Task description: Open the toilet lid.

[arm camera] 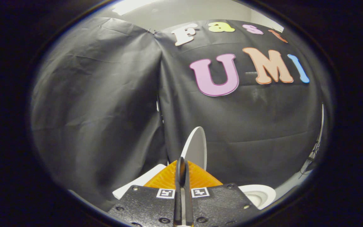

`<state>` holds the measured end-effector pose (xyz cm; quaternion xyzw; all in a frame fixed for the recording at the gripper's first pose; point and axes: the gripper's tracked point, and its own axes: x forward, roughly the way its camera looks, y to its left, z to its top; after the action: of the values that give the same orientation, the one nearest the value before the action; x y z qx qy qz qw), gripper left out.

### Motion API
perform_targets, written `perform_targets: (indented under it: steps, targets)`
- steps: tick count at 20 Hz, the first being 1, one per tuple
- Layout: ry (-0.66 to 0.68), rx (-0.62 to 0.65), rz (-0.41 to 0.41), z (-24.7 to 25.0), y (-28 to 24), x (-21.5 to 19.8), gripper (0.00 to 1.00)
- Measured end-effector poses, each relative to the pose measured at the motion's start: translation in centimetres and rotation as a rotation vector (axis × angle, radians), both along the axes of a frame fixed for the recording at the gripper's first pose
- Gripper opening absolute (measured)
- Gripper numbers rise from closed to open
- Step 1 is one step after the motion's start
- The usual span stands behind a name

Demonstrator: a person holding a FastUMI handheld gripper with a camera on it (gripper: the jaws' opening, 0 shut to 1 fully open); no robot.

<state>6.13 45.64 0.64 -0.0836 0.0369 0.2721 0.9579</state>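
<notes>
One item of task interest: a white, rounded, hard toilet lid (196,148), seen nearly edge-on.

Lid position: raised, standing close to upright, its top edge well above the fingertips, its lower part hidden behind them.

Lid relation to gripper: just beyond the tips and a little to their right; whether it touches them cannot be told.

Gripper: hand-held two-finger gripper (181,164), fingers drawn together to a narrow slit, tips meeting or very nearly so, nothing visibly held between them.

Gripper body: two dark textured plates with screws and two small square black-and-white markers, one on each side of the slit.

Toilet: white ceramic toilet bowl (258,194), its rounded rim showing low to the right of the gripper body, uncovered by the lid.

Second white part: a flat white slab-like surface (139,183) low to the left of the fingers, likely another part of the toilet; its identity cannot be told.

Backdrop: black cloth booth wall (99,104) in two hanging panels meeting at a vertical fold behind the lid, the lid's top edge close in front of the right panel.

Open room: wide unobstructed space above the lid and to both sides of the fingers, bounded by cloth.

Upper margin: pale ceiling (181,11) above the cloth's top edge.
</notes>
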Motion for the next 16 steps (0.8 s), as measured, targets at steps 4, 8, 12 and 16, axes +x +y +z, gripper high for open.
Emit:
perform_targets:
  steps: [4,8,12,16]
  targets:
    - [0.005,-0.043,0.088,-1.2,2.8,-0.7,0.06]
    - [0.012,-0.038,0.162,-1.9,5.3,-1.0,0.06]
    - [0.028,-0.052,0.214,-2.6,7.5,-1.4,0.06]
    - [0.056,-0.084,0.259,-3.7,9.9,-1.5,0.06]
